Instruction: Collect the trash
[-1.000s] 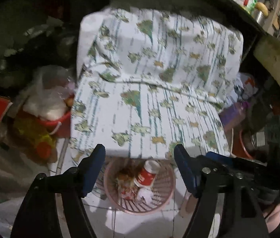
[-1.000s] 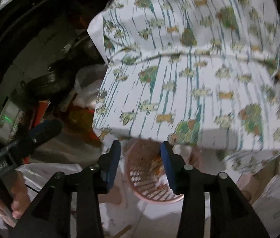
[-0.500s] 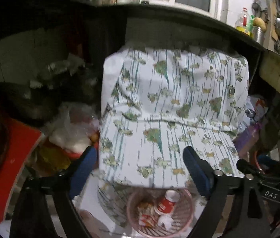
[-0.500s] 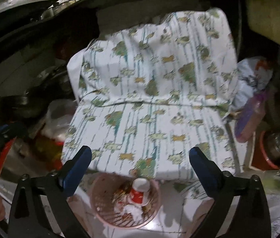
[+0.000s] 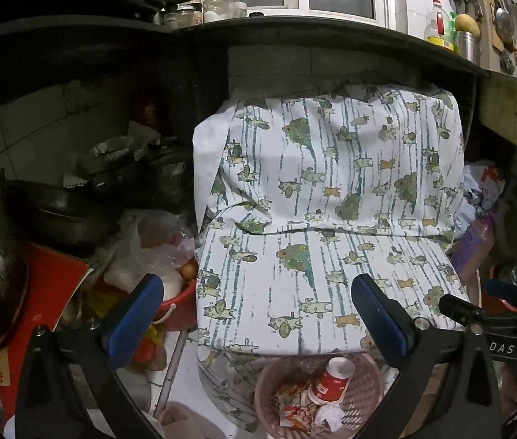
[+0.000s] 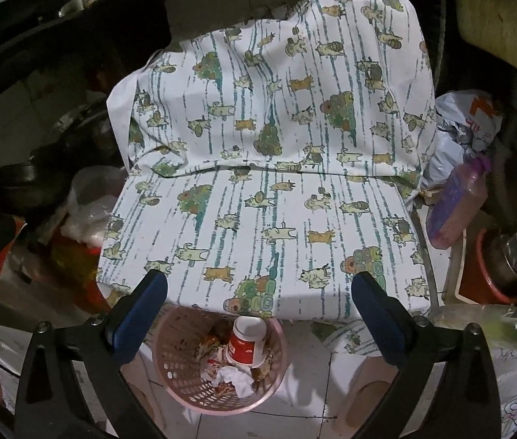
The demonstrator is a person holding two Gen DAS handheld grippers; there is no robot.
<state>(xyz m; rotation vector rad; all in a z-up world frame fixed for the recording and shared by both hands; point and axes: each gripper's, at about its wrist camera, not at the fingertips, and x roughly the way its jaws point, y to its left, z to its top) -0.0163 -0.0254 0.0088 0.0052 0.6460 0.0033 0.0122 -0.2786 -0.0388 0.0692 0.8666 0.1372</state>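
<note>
In the left wrist view, the left gripper (image 5: 256,323) is opening to its widest, nothing between its blue pads, where a second ago they stood much closer; the view has also tilted up from the floor, so the dark counter (image 5: 331,33) and window now show at the far side. The pink basket (image 5: 364,376) sits near, at the foot of the patterned cloth-covered seat (image 5: 313,219), with a red paper cup (image 5: 331,378) and crumpled scraps inside. In the right wrist view, the right gripper (image 6: 258,316) has likewise gone from a narrow gap to spread wide and holds nothing; the basket (image 6: 181,376) lies on the tiled floor just below its pads, the cup (image 6: 245,342) upright among the litter. Both hands empty and drawing back suggests the last piece is already dropped in, and more trash must be sought in the clutter left and right of the seat.
</note>
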